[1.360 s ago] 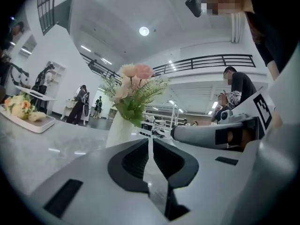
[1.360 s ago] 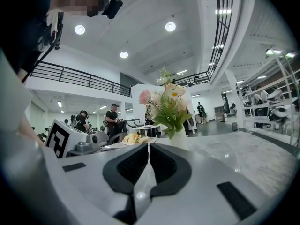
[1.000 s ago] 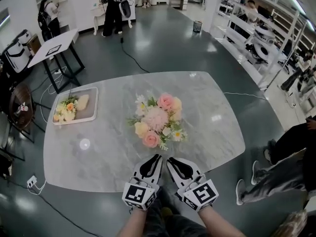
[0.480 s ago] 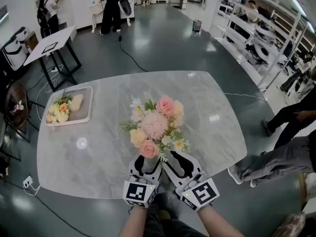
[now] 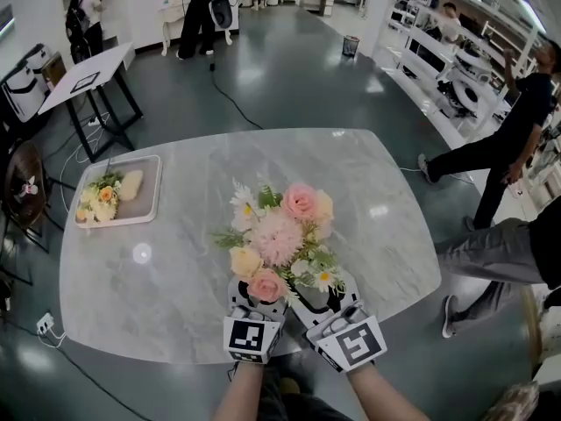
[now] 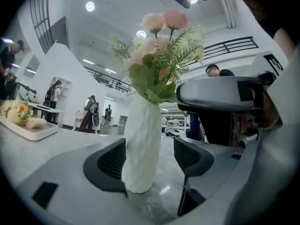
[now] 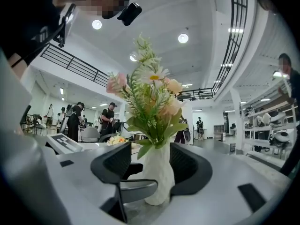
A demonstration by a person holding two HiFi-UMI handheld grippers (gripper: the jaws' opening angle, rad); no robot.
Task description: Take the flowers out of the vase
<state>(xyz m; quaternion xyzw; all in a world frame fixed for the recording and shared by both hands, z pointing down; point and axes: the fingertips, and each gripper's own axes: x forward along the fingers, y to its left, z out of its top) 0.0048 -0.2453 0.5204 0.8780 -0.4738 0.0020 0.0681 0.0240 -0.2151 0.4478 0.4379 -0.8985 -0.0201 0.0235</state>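
A bouquet [image 5: 279, 233] of pink, peach and white flowers stands in a white ribbed vase [image 6: 142, 144] on the marble table [image 5: 175, 296]. In the head view the blooms hide the vase. My left gripper [image 6: 150, 153] is level, its jaws opening around the vase's lower body; the vase sits close to the left pad, with a gap on the right. From the other side my right gripper [image 7: 152, 163] also has its jaws opening around the vase [image 7: 158, 177]. Both grippers meet under the bouquet at the table's near edge, the left gripper [image 5: 252, 298] beside the right gripper [image 5: 323, 298].
A white tray [image 5: 149, 202] holding a small yellow bunch lies at the table's far left. A black-legged side table [image 5: 83, 82] stands beyond it. A person's legs [image 5: 491, 253] are close to the table's right end, and other people stand further off.
Both grippers have moved forward from the table's near edge to the vase, and their jaws have gone from shut to wide open on either side of it.
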